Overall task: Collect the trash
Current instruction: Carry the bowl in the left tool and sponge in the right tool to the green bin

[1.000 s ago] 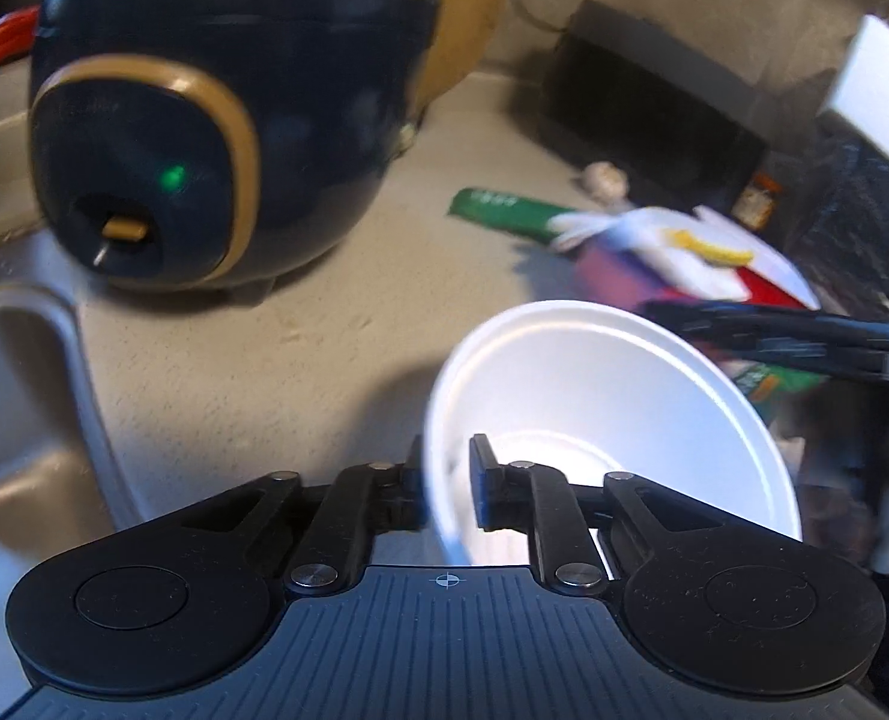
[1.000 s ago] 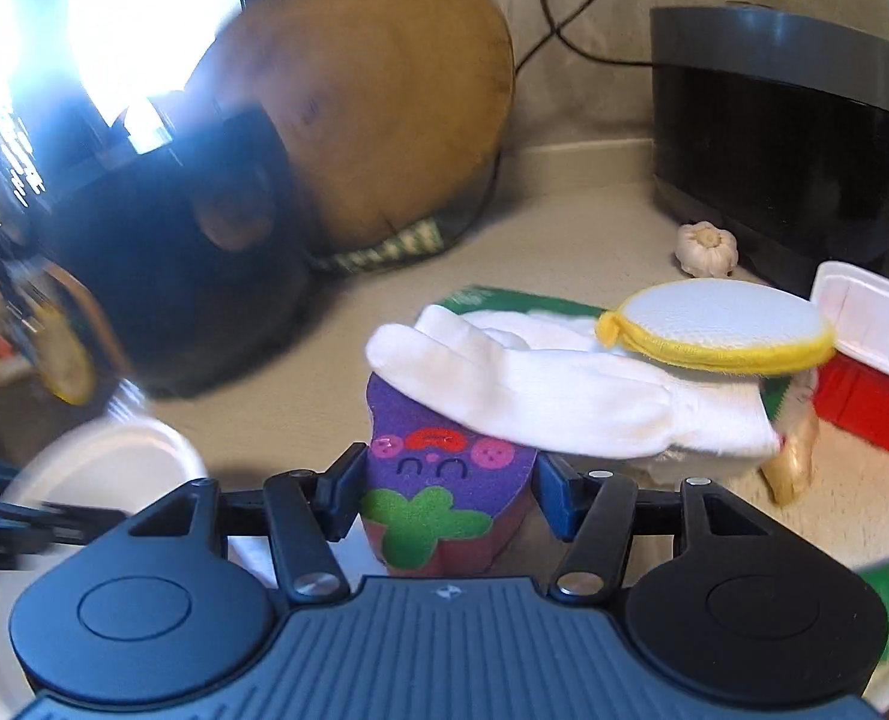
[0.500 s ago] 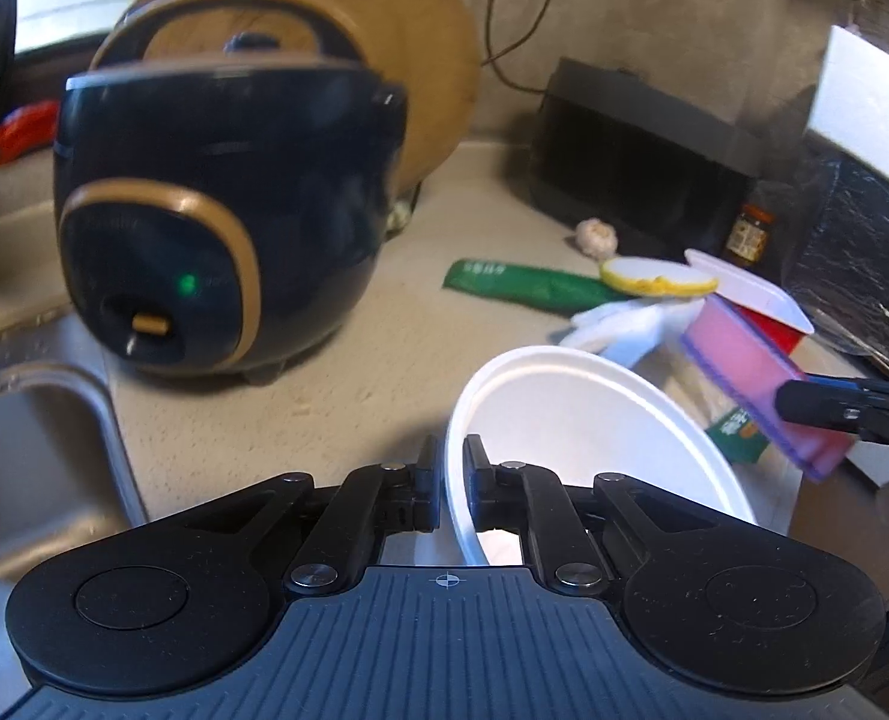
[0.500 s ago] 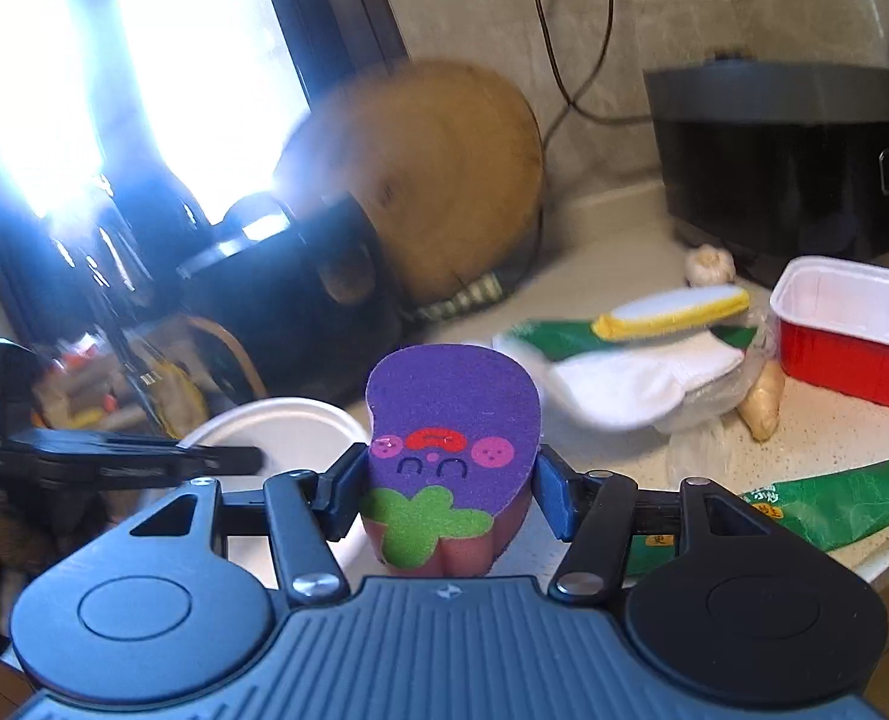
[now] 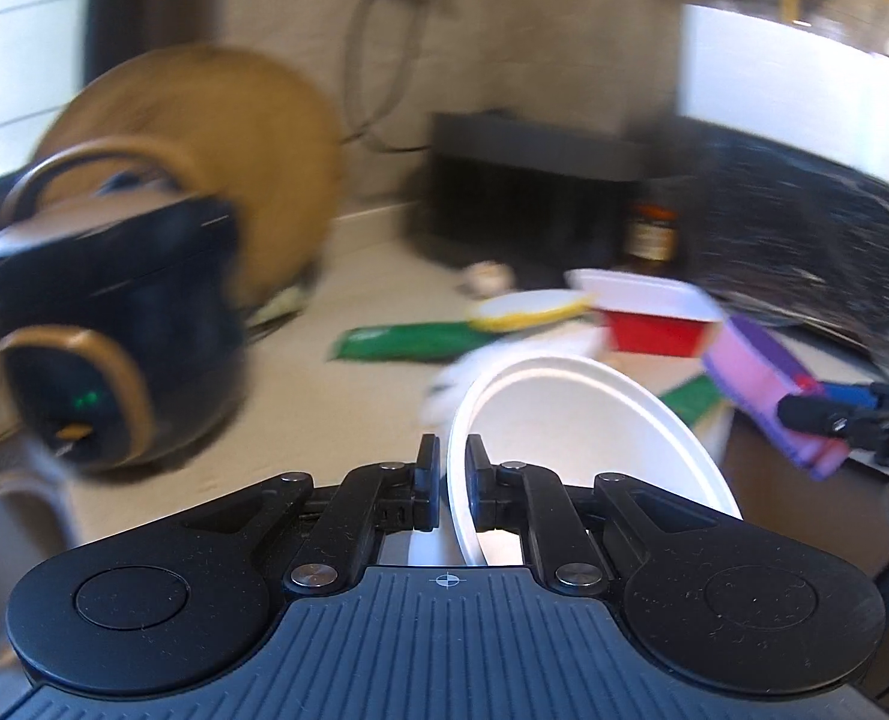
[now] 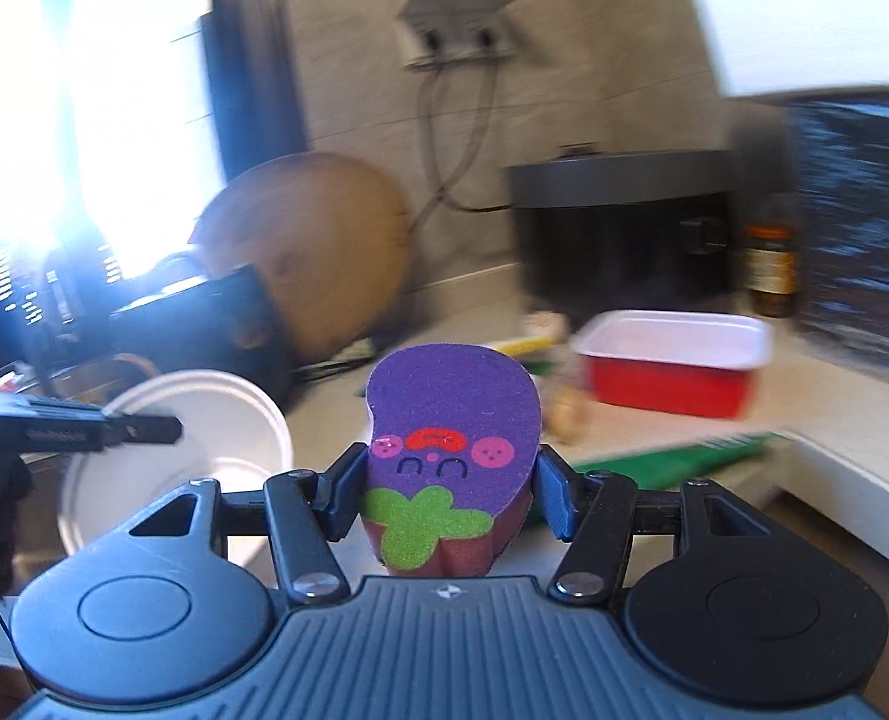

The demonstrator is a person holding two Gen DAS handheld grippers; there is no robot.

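While the left gripper (image 5: 451, 480) pinches the white foam bowl's (image 5: 570, 438) rim and the right gripper (image 6: 449, 495) clamps the purple eggplant-shaped sponge (image 6: 447, 450), the red-and-white plastic tray (image 6: 669, 360) and green wrapper (image 5: 402, 342) remain on the tabletop (image 5: 300, 408) at two o'clock, uncollected.

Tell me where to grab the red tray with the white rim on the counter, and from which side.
Grip the red tray by its long near wall, one finger inside and one outside, coming from above and the front. It sits upright and open-topped, and looks too wide to span. Both grippers are full now: the left gripper pinches the white bowl, the right gripper clamps the purple sponge.
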